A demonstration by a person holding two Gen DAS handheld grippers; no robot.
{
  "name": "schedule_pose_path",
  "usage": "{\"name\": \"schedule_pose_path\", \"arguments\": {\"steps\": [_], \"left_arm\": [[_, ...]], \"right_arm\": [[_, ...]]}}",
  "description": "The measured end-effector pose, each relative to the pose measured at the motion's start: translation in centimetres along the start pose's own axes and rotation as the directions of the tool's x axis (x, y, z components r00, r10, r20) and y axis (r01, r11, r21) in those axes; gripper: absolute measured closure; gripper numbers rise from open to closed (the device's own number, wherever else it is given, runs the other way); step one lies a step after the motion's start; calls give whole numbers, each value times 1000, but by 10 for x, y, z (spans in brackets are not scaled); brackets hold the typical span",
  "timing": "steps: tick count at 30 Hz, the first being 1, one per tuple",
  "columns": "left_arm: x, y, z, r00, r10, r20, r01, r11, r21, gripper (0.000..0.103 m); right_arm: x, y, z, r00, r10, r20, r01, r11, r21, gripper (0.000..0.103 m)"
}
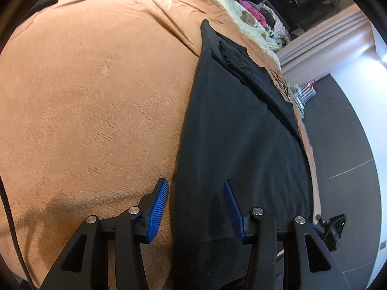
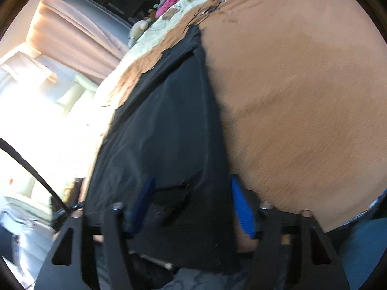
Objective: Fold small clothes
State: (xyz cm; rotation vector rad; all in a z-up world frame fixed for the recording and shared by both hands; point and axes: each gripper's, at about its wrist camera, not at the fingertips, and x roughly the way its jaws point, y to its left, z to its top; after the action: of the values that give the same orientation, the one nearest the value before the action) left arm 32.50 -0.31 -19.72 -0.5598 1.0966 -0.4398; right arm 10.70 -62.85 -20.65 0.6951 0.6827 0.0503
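A black garment [image 1: 237, 130] lies flat on a tan fleece blanket [image 1: 96, 101], stretching away from me, with a folded layer along its right side. My left gripper [image 1: 196, 183] is open, its blue pads straddling the garment's near left edge. In the right wrist view the same black garment [image 2: 169, 125] lies on the blanket [image 2: 302, 101]. My right gripper [image 2: 192, 183] is open, its blue pads either side of the garment's near end, with the cloth between them. This view is blurred.
A pile of colourful clothes and soft toys [image 1: 261, 17] sits at the far end of the bed. Beige curtains [image 2: 72, 33] and a bright window are on the left of the right wrist view. Dark floor [image 1: 343, 130] lies right of the bed.
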Motion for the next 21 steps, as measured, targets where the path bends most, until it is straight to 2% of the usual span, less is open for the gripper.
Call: {"name": "schedule_pose_path", "arguments": {"steps": [6, 10, 14, 18, 21], "left_arm": [[-1, -3, -10, 999, -39, -15, 40, 999, 18, 57], [4, -1, -5, 999, -38, -15, 38, 999, 11, 66], [12, 0, 2, 999, -35, -22, 34, 999, -12, 80], [10, -6, -3, 1000, -22, -14, 22, 1000, 14, 80], [7, -9, -10, 999, -42, -27, 42, 999, 30, 82]], "right_arm": [[-5, -14, -3, 999, 50, -3, -50, 999, -5, 46], [6, -17, 6, 999, 50, -6, -50, 999, -7, 47], [17, -8, 13, 1000, 9, 5, -9, 999, -53, 47], [22, 2, 14, 1000, -17, 6, 17, 997, -73, 47], [18, 3, 10, 1000, 8, -9, -9, 998, -65, 50]]}}
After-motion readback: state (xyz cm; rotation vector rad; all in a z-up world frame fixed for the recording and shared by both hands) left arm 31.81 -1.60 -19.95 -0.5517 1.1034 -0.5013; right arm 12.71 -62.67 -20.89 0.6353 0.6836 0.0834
